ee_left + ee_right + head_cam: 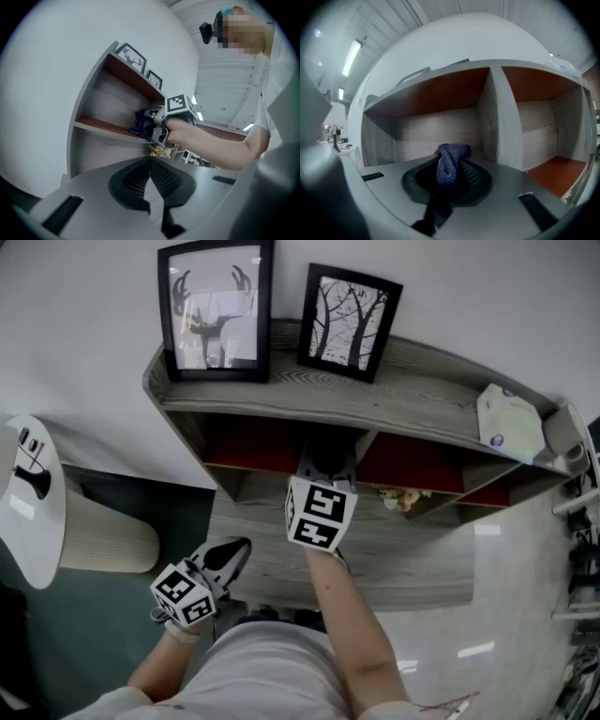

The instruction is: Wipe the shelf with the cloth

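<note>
Your right tongs (451, 178) are clamped on the cloth (451, 157), a dark blue, coarse-knit rag bunched into a thick fold, with a tail hanging below the jaws. It sits inside the shelf (412, 395), in the compartment left of the divider (499, 122). Your left tongs (150, 161) are closed and empty.

No legible text, labels, brands, numbers or signs in any view.

office or lab hall, home-style corner: wooden shelf (412, 395), framed pictures (217, 310) on its top, ceiling strip lights (351, 57) above it.
</note>
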Available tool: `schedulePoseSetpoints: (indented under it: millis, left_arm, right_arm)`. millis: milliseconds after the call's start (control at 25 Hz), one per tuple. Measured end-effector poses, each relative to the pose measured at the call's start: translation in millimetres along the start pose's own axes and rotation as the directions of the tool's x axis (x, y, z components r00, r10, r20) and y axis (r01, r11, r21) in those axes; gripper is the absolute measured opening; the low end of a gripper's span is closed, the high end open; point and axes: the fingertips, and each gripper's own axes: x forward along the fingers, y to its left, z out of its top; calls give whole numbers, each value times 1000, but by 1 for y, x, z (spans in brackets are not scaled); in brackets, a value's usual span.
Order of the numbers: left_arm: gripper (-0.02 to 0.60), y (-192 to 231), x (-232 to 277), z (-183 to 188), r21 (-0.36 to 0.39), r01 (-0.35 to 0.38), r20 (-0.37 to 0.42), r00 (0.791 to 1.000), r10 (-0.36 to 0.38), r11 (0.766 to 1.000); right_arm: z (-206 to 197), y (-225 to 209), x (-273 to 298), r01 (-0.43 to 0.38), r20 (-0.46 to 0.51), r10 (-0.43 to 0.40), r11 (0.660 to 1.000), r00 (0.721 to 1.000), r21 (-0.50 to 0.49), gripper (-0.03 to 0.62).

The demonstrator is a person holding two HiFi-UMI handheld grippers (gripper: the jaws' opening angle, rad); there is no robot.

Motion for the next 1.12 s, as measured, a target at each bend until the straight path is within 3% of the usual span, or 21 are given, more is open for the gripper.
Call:
schedulePoseSetpoints:
  millis: [160, 360, 640, 880, 1120]
  left_arm:
    - [15, 13, -13, 1, -11, -40, 9, 999, 40, 999]
    - [15, 29, -30, 0, -25, -95, 14, 995, 95, 995]
    - [15, 45, -49, -3, -46, -165, 20, 986, 166, 985]
    - [15, 50, -61, -4, -55, -215, 31, 976, 217, 975]
    - [15, 58, -86, -8, -82, -297, 46, 952, 302, 951]
  right_arm:
    - [-3, -9, 22, 69, -7, -69, 998, 998, 9, 38]
    - [-3, -18, 49, 97, 16, -98, 995, 995, 8, 38]
    - [4, -17, 74, 78, 65, -77, 997, 995, -12, 38]
    - [9, 39, 85, -41, 89, 48, 996, 995, -73, 38]
    - [2, 99, 99, -190, 63, 196, 977, 979, -94, 38]
